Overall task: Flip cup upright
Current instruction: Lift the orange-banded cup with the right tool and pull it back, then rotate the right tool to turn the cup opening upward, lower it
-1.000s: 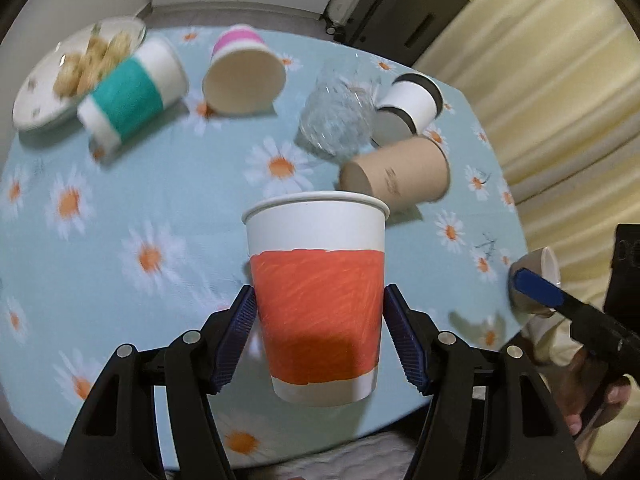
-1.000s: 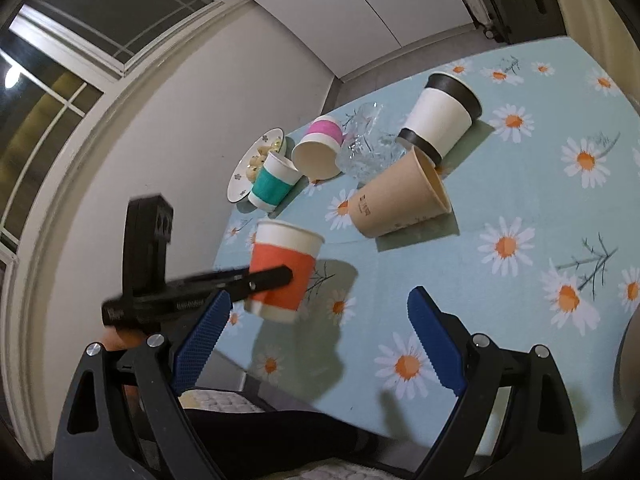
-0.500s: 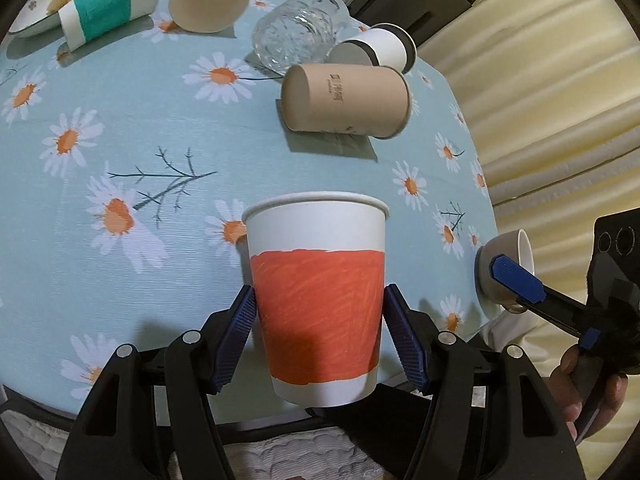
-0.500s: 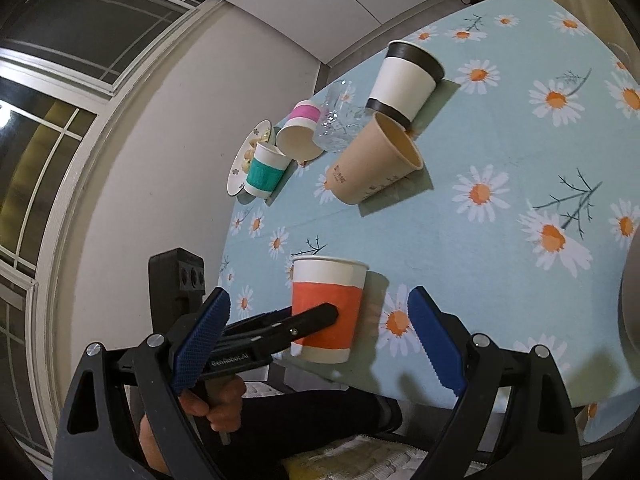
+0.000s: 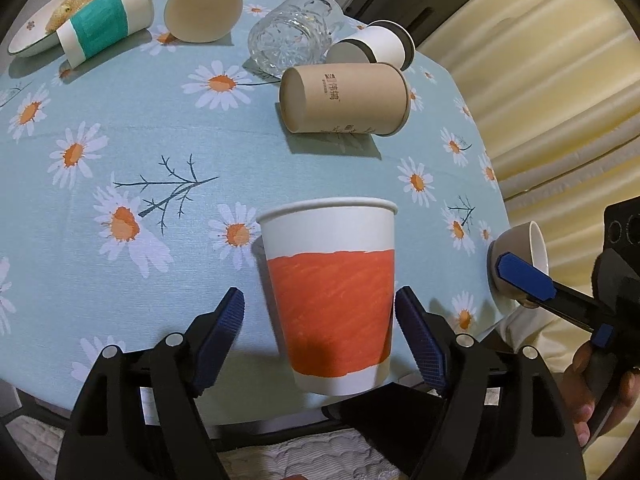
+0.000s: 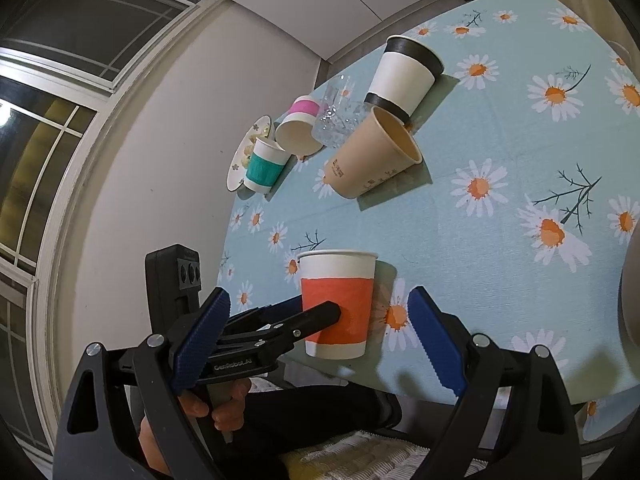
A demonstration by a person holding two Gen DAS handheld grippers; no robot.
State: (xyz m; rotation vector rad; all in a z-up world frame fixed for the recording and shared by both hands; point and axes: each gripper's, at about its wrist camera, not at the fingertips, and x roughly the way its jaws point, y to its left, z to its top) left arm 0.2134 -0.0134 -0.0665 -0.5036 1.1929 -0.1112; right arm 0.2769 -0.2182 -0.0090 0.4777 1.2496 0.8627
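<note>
A white paper cup with an orange band (image 5: 332, 292) stands upright on the daisy tablecloth near the table's front edge; it also shows in the right wrist view (image 6: 336, 304). My left gripper (image 5: 320, 332) is open, its blue pads on either side of the cup with a gap on the left side. My right gripper (image 6: 320, 336) is open and empty, held off the table's edge and looking across at the cup and the left gripper.
Several cups lie on their sides further back: a brown one (image 5: 344, 98), a black-banded one (image 5: 376, 46), a pink one (image 5: 202, 10), a teal one (image 5: 106, 24). A glass mug (image 5: 292, 36), a snack plate (image 5: 36, 36) and a small bowl (image 5: 520, 248) are also there.
My left gripper lowered the orange cup onto the table near the front edge and opened its jaws off it. The right gripper stayed open.
</note>
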